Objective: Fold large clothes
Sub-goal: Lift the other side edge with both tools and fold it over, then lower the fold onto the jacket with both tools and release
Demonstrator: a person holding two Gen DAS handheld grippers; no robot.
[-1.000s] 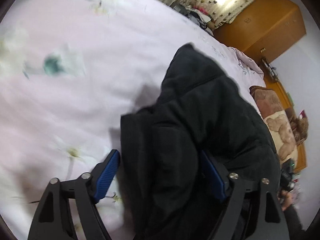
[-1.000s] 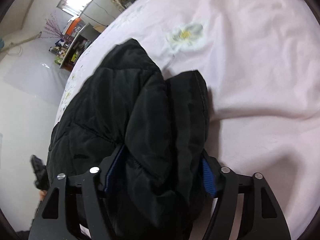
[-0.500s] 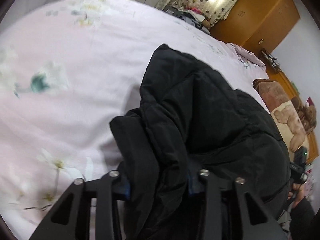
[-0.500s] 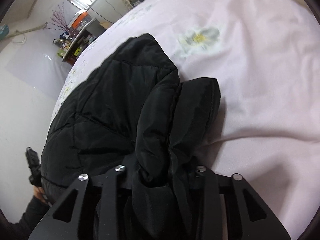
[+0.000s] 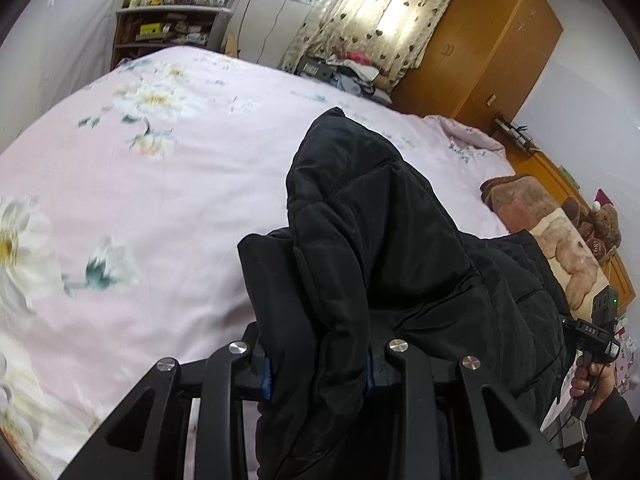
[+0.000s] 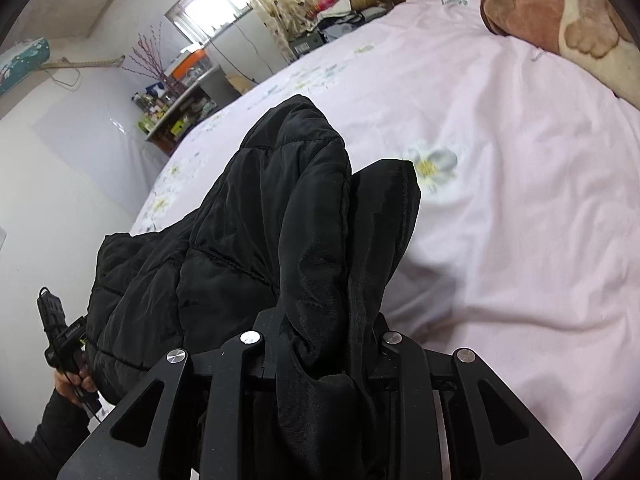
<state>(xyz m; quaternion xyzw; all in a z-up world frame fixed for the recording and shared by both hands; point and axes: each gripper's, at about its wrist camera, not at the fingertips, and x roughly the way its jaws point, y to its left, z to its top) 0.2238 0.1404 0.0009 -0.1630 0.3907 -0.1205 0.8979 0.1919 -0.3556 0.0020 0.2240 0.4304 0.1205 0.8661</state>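
Over bed (image 5: pixel 168 184): both hand-held grippers clamp black jacket (image 5: pixel 380 240).

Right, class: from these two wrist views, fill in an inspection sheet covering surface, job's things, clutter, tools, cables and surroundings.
Surface: pink floral bedspread, rumpled.
Job's things: black padded jacket, bunched and held up above the bed.
Clutter: brown bear-print blanket and teddy bear at the bed's edge.
Tools: left tool and right tool both clamped on jacket fabric.
Cables: thin lead on the wall by the window.
Surroundings: shelf unit, curtain, wooden wardrobe.
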